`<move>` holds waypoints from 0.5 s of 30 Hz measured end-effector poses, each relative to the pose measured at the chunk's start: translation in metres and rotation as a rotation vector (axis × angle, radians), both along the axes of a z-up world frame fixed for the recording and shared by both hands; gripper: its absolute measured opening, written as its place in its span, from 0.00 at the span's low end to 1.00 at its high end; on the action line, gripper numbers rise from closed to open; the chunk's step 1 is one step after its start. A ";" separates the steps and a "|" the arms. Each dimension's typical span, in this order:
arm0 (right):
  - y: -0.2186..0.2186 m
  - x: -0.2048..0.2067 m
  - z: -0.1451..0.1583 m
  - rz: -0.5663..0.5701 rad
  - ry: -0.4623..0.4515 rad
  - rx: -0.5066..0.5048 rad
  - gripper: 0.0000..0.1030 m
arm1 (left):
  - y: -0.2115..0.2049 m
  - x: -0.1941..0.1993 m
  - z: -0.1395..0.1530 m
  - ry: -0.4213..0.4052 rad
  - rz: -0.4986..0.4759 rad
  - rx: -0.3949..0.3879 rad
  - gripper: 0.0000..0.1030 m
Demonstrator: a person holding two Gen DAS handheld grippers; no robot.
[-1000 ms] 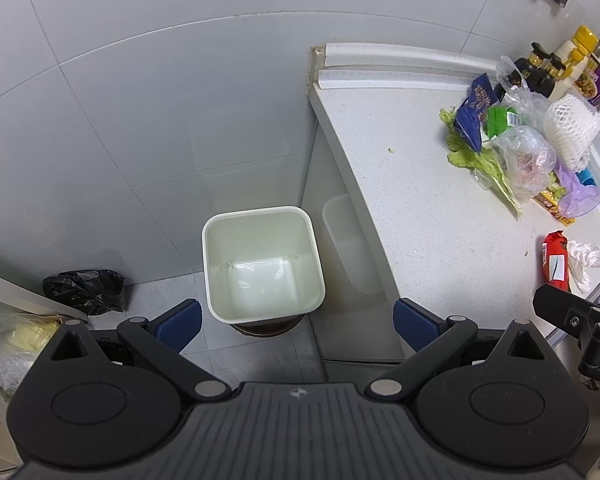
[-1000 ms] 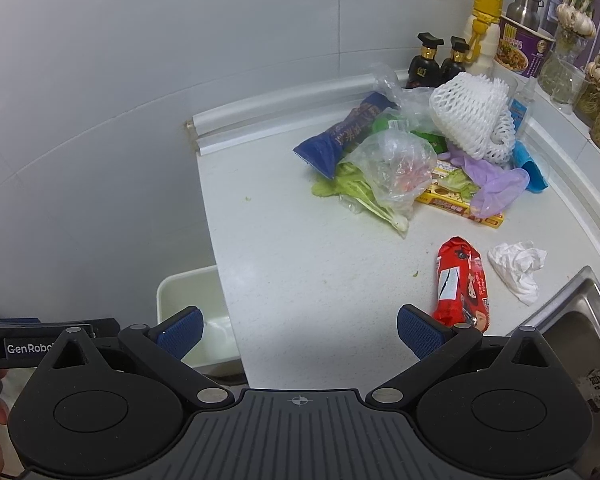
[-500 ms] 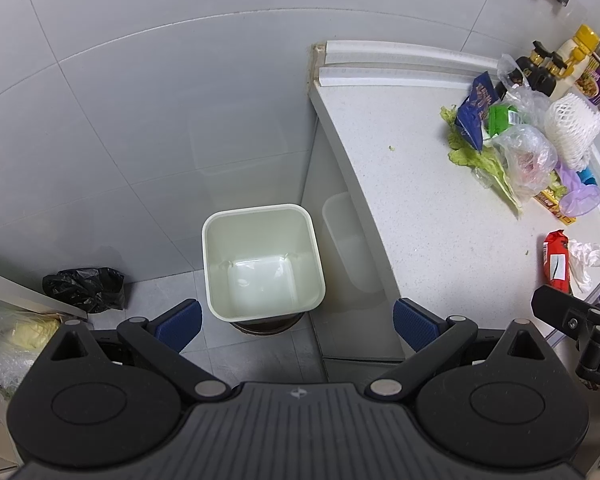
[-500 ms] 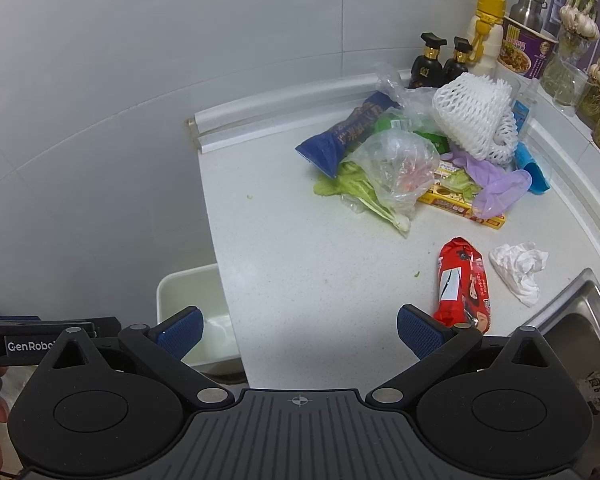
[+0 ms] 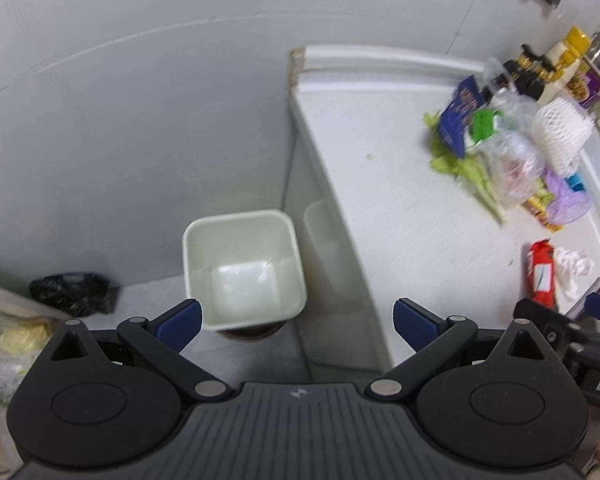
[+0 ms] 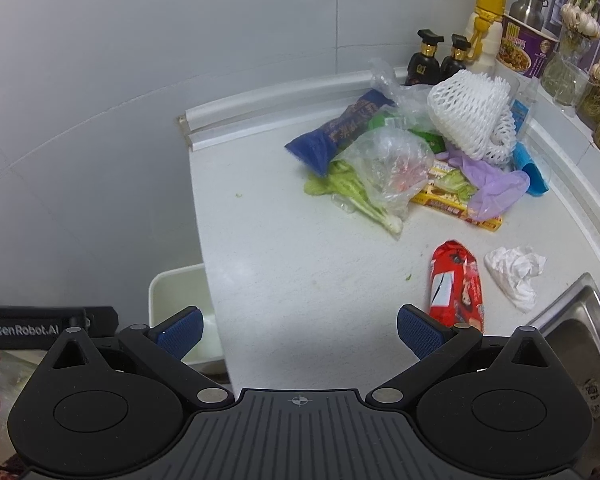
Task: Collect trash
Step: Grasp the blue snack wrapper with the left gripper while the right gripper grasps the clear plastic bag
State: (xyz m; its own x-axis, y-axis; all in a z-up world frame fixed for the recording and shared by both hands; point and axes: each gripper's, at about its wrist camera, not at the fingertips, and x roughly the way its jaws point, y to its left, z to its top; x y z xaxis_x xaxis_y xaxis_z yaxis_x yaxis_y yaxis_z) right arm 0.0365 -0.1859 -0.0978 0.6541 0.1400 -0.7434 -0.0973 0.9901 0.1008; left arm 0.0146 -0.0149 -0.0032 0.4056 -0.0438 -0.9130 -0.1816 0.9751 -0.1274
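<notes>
Your right claw (image 6: 299,330) and left claw (image 5: 297,319) are both hanging released and empty, since the trash is lying on the worktop (image 6: 300,264) and the bin (image 5: 242,268) is waiting beside it on the floor.

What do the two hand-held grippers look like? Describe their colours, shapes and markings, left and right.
Both match. The left hand-held gripper has a matte black ribbed body, two round discs, silver pivot pins and blue textured finger pads. The right hand-held gripper is the same, with a small crosshair mark. A black side bar on the left one reads GenRobot.AI in the right wrist view.
</notes>
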 end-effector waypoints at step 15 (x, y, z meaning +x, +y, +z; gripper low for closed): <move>-0.054 0.061 -0.021 -0.030 -0.158 -0.023 1.00 | -0.042 0.085 -0.017 -0.096 -0.193 -0.161 0.98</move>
